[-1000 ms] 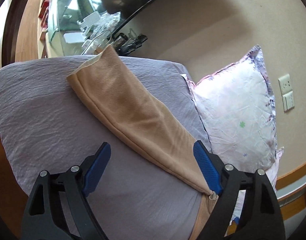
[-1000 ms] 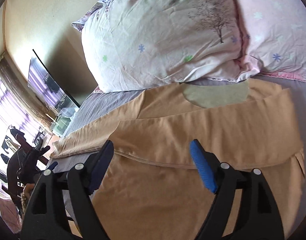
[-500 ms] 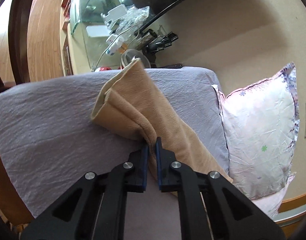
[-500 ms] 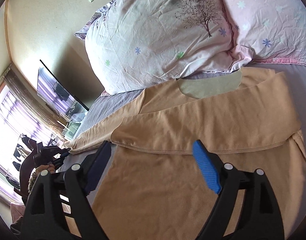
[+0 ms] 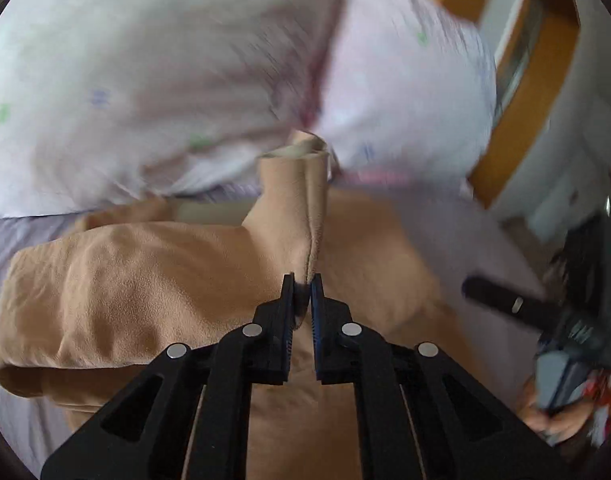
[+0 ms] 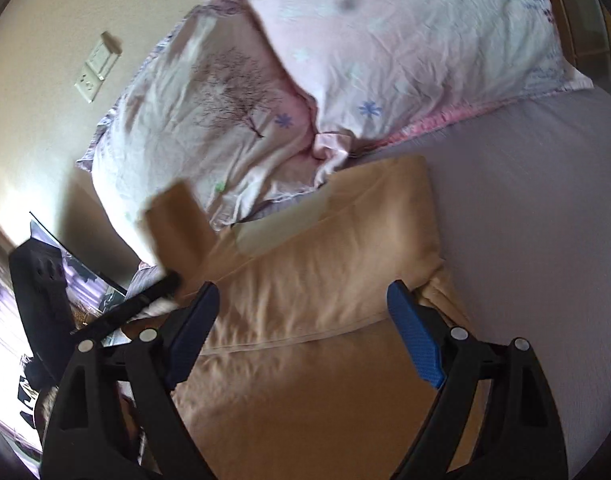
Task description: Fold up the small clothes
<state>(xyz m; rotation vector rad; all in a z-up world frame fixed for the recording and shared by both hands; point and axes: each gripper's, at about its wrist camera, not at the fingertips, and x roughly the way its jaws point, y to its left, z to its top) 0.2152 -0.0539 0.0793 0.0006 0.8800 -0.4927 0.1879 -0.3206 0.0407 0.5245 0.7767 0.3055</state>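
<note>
A tan long-sleeved top lies on the lilac bed sheet, its neck toward the pillows. My left gripper is shut on the top's left sleeve and holds it lifted above the body of the top. In the right wrist view the lifted sleeve and the left gripper show at the left. My right gripper is open and empty, low over the top where the right sleeve lies folded across the chest. It also shows at the right edge of the left wrist view.
Two pale floral pillows lean against the beige wall at the head of the bed. A wall socket is above the left pillow. A wooden frame stands beyond the bed's right side. A TV and window are at far left.
My left gripper shut on the left sleeve and swung it up and across toward the middle of the top. My right gripper stayed open and shifted a little over the top.
</note>
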